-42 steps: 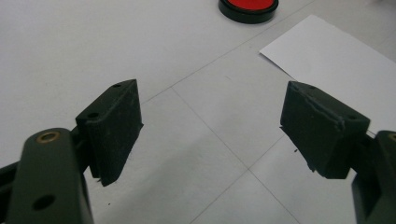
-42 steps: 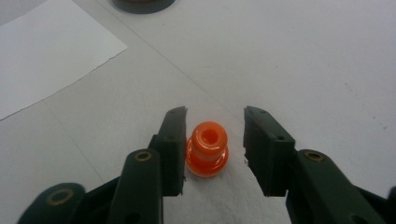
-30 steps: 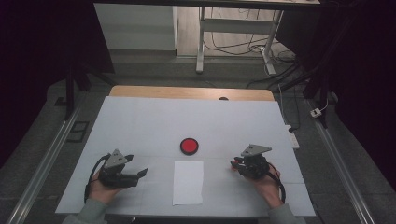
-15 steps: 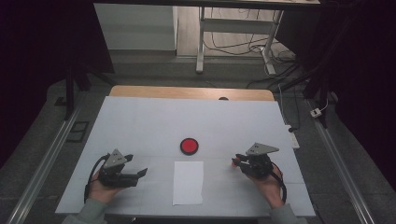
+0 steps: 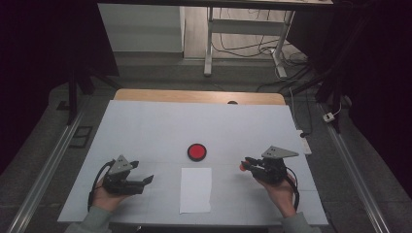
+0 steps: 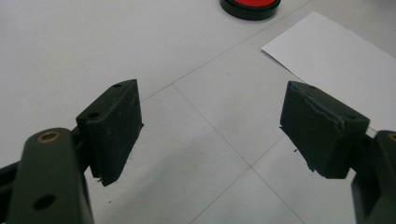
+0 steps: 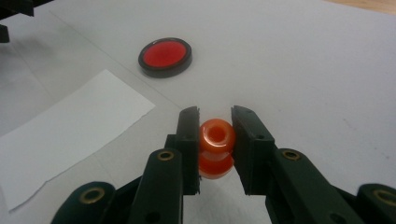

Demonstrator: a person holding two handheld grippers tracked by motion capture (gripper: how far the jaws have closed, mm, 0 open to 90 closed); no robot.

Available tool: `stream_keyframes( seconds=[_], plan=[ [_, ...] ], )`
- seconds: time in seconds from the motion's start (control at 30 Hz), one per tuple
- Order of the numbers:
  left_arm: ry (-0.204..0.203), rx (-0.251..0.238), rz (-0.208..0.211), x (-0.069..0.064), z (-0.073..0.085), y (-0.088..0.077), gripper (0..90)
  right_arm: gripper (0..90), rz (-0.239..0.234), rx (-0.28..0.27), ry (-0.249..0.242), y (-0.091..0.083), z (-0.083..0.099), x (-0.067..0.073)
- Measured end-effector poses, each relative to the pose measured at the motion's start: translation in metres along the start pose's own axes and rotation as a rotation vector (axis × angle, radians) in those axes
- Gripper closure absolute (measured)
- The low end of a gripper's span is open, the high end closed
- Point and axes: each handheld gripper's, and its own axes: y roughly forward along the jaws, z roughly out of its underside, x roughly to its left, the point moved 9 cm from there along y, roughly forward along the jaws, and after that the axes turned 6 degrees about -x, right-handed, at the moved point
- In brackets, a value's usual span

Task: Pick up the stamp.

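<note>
A small orange spool-shaped piece (image 7: pixel 217 135) sits between the pads of my right gripper (image 7: pixel 215 122), which is shut on it just above the white table. In the high view that gripper (image 5: pixel 247 162) is at the right, with the orange piece (image 5: pixel 242 167) at its tip. A round red disc with a black rim (image 5: pixel 197 152) lies mid-table, left of the right gripper. A white paper sheet (image 5: pixel 195 190) lies just in front of the disc. My left gripper (image 5: pixel 143 171) rests at the left, open and holding nothing; its own view shows its jaws (image 6: pixel 210 126) wide apart over bare table.
The white table cover (image 5: pixel 160 126) stretches far beyond the disc, ending at a wooden strip (image 5: pixel 199 96). The left gripper view has the red disc (image 6: pixel 251 4) and the paper sheet (image 6: pixel 336 51) ahead to the right. Metal rails flank the table on the floor.
My right gripper has shifted slightly to the right with the orange piece still held. The left gripper has stayed put.
</note>
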Motion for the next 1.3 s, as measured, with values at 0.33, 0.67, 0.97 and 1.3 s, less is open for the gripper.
stream_keyframes(
  seconds=[0.33,0.67,0.97,1.3],
  plan=[
    [0.004,0.003,0.002,-0.001,0.0,0.001,20.8,71.9,-0.028,-0.045,0.015,-0.001,-0.008,0.006],
    [0.008,0.005,0.005,-0.002,0.0,0.002,20.9,71.9,-0.046,-0.078,0.029,0.0,-0.016,0.012],
    [0.015,0.008,0.009,-0.004,0.0,0.003,20.9,71.9,-0.07,-0.118,0.028,0.003,-0.023,0.02],
    [0.016,0.005,0.014,-0.005,0.0,0.003,20.6,71.9,-0.111,-0.148,0.032,0.007,-0.031,0.035]
  ],
)
